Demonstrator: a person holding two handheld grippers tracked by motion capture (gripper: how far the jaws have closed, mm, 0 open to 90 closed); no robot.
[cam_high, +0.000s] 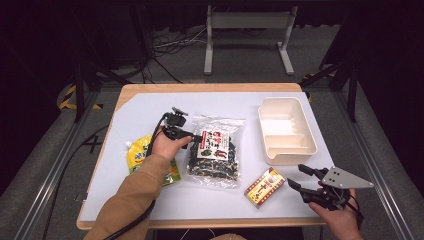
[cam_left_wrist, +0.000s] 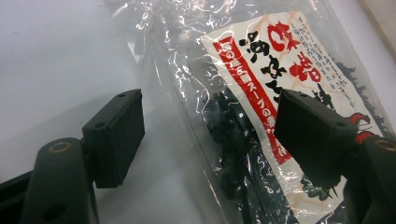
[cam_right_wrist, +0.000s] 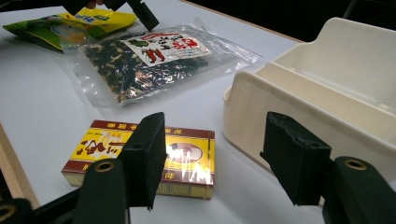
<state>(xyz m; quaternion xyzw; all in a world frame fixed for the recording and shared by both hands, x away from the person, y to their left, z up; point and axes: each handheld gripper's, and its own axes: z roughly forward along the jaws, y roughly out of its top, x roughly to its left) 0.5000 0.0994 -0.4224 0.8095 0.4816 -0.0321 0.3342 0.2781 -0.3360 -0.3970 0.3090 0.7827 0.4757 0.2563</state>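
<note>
- Left tool: jaws apart, at the left edge of the clear seaweed bag. In the left gripper view one pad sits over bare white sheet, the other over the bag's printed label, bag edge between them. Pads aren't pressing on the film, so nothing is gripped.
- Left tool jaws read roughly level, pointing toward the bag from the person's left.
- Seaweed bag: lies flat mid-worktop on the white sheet, red-and-white label up, dark contents visible through the film.
- Yellow-green pouch: flat on the sheet just left of the bag, partly under the left hand and its tan sleeve.
- Right tool: jaws wide apart, empty, held above the near right corner of the worktop. It points toward the small box, not touching it.
- Yellow-and-red box: flat on the sheet, just below-right of the bag, between the bag and the right tool.
- Cream bin: right side of the worktop, divider inside, well apart from the bag. Contents: can't tell from these angles.
</note>
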